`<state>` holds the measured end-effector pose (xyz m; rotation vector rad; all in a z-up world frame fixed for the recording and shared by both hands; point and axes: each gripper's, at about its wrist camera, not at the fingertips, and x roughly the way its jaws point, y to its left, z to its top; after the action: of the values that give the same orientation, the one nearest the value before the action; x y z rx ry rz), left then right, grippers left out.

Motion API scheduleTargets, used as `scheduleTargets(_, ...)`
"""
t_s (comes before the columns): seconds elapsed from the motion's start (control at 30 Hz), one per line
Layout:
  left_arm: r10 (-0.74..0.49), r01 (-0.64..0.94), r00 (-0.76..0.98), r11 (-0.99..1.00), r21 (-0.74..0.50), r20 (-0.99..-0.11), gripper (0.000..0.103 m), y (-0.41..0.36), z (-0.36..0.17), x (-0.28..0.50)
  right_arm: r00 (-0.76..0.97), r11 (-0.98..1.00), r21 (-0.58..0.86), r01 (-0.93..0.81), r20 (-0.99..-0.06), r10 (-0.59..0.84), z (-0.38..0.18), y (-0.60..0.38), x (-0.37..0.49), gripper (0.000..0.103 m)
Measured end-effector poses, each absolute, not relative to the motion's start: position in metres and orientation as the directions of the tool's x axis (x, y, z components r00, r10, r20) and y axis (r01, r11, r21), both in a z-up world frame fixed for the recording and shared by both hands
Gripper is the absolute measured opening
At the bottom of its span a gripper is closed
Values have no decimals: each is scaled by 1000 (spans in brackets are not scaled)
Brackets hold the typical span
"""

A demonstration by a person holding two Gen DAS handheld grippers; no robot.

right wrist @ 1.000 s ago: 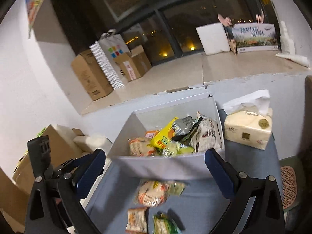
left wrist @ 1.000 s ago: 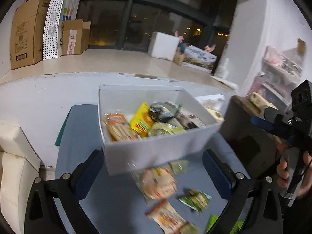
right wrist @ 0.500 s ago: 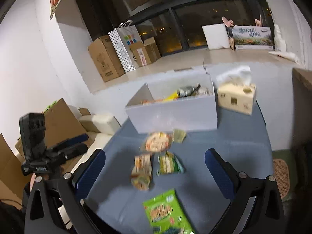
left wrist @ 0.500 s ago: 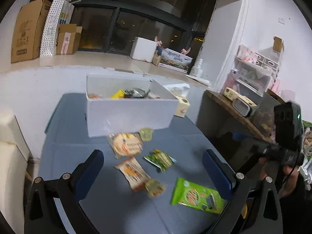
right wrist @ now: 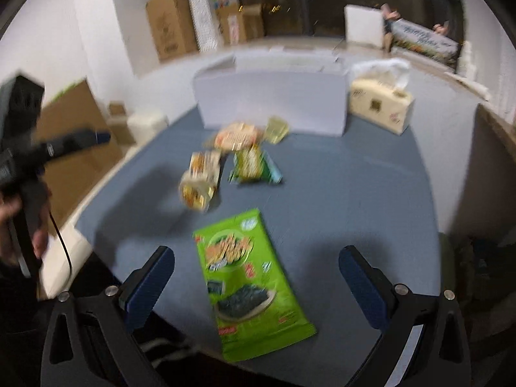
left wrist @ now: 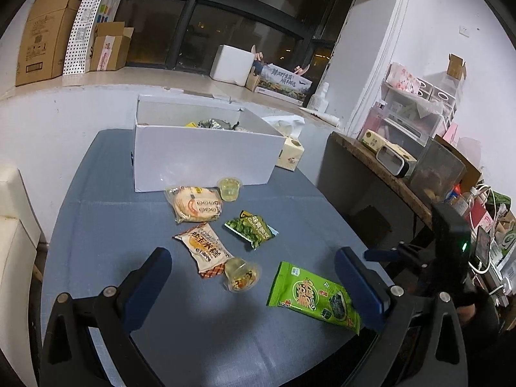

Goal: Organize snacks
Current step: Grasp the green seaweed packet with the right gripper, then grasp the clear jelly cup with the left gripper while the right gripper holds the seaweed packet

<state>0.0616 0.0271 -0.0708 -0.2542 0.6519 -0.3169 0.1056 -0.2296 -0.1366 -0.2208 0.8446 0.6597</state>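
A white box [left wrist: 200,154] holding snacks stands at the back of the blue table [left wrist: 96,225]. Loose snacks lie in front of it: a round cracker pack [left wrist: 195,204], a jelly cup [left wrist: 229,188], an orange snack pack [left wrist: 203,250], a small green pack [left wrist: 251,228], a second jelly cup [left wrist: 242,275] and a large green seaweed bag [left wrist: 314,295]. My left gripper [left wrist: 254,285] is open and empty above the near table. My right gripper [right wrist: 256,282] is open and empty, over the seaweed bag [right wrist: 248,277]. The box [right wrist: 274,100] shows blurred in the right wrist view.
A tissue box [left wrist: 290,154] sits right of the white box. A dark side table [left wrist: 371,174] with clutter stands to the right. Cardboard boxes [left wrist: 45,48] line the window ledge. A white cushion [left wrist: 16,225] lies left of the table.
Both grippers have pulled back and away from the white box, so the loose snacks and the near table edge now show. Both stay open and empty.
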Motion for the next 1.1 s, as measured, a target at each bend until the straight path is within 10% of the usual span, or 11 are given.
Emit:
scheduleTargets(0.4,-351,179,715,928,-326,-605,103,26,-91,68,336,705,14,-709,-873,355,-197,-193,124,103)
scheduleTargets(0.5,-342,176,702,933,-313,-624,103,20,-98,70,381,737,4,-676,-854,354,-187,-201,126,67)
scheduleTargets(1.1,-228,199,656,972,-126,-720,103,-46,-135,112,514,864,160,-477,-747,422,-139,-275,111,66)
